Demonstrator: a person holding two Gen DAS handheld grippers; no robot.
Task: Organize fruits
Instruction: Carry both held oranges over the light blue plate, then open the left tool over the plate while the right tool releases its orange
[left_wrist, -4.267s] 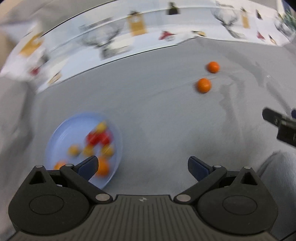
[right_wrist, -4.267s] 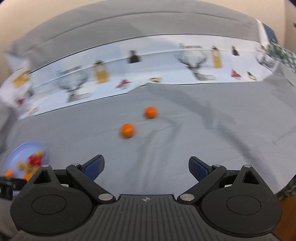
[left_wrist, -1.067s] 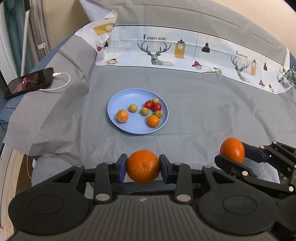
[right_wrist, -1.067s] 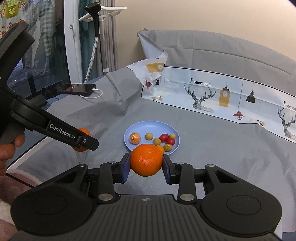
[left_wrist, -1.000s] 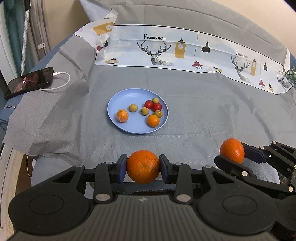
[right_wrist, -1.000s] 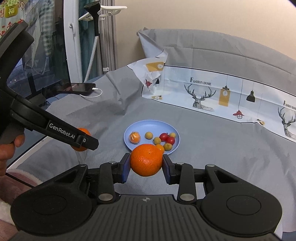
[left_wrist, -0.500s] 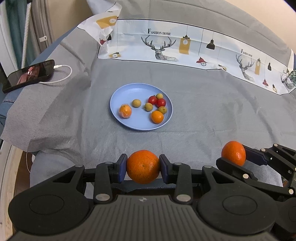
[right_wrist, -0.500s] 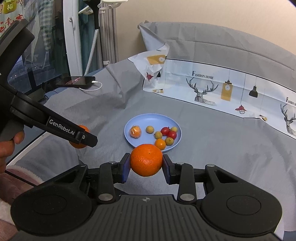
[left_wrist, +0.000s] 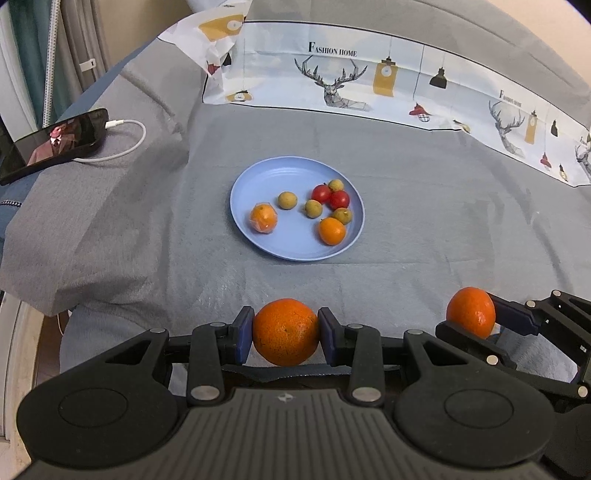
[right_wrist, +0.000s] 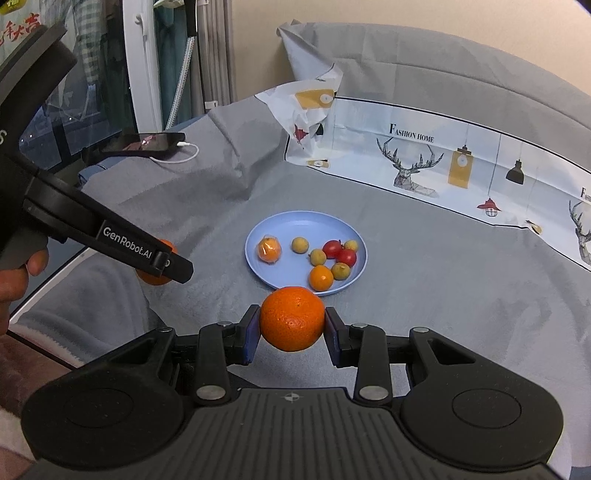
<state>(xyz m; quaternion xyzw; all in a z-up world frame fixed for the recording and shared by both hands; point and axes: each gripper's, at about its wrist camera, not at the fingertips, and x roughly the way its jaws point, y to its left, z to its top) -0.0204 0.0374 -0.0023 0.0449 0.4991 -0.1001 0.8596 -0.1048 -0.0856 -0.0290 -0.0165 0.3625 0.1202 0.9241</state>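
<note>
Gripping one orange each, the left gripper (left_wrist: 285, 331) and right gripper (right_wrist: 291, 325) hover short of the blue plate (left_wrist: 291, 245), jaws clenched on the left orange (left_wrist: 285, 330) and right orange (right_wrist: 291, 318). The plate sits on grey cloth (left_wrist: 424, 221), holding small fruits (left_wrist: 334, 206).

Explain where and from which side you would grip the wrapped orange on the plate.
Grip the wrapped orange across its round middle, coming from above. It lies apart from the other fruit on the plate's left side, so fingers fit either side; the shallow rim probably hinders a low side approach.
</note>
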